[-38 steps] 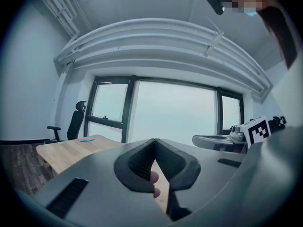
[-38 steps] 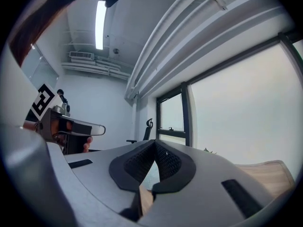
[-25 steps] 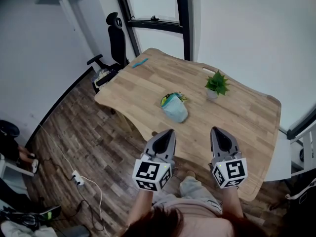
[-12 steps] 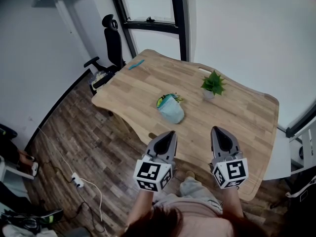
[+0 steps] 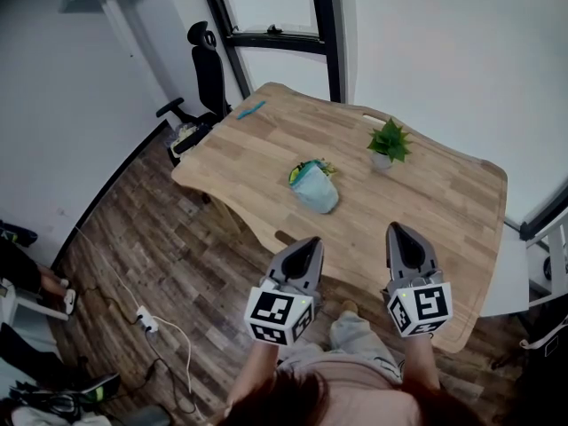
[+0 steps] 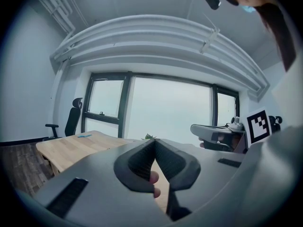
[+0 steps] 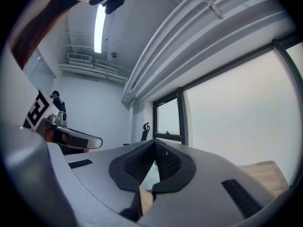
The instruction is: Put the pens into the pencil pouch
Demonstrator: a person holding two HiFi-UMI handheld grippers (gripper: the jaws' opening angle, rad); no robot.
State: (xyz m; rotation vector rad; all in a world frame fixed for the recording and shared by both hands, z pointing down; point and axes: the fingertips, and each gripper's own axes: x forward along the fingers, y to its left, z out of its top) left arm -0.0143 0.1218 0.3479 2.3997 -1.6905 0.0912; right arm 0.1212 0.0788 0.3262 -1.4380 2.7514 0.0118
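A light blue pencil pouch point(image 5: 317, 191) lies in the middle of the wooden table point(image 5: 444, 202), with coloured pens point(image 5: 307, 169) at its far end. A single blue pen point(image 5: 251, 110) point(image 6: 85, 135) lies at the table's far left corner. My left gripper point(image 5: 310, 246) point(image 6: 155, 141) is held at the table's near edge, shut with nothing in it. My right gripper point(image 5: 398, 232) point(image 7: 155, 143) is beside it over the near edge, also shut and empty. Both are well short of the pouch.
A small potted plant point(image 5: 389, 145) stands right of the pouch. A black office chair point(image 5: 209, 67) point(image 6: 72, 117) sits beyond the table's left corner, by the window. Cables and a power strip point(image 5: 144, 319) lie on the wood floor at left.
The head view has shifted a little. Both grippers stay shut and keep their place at the table's near edge.
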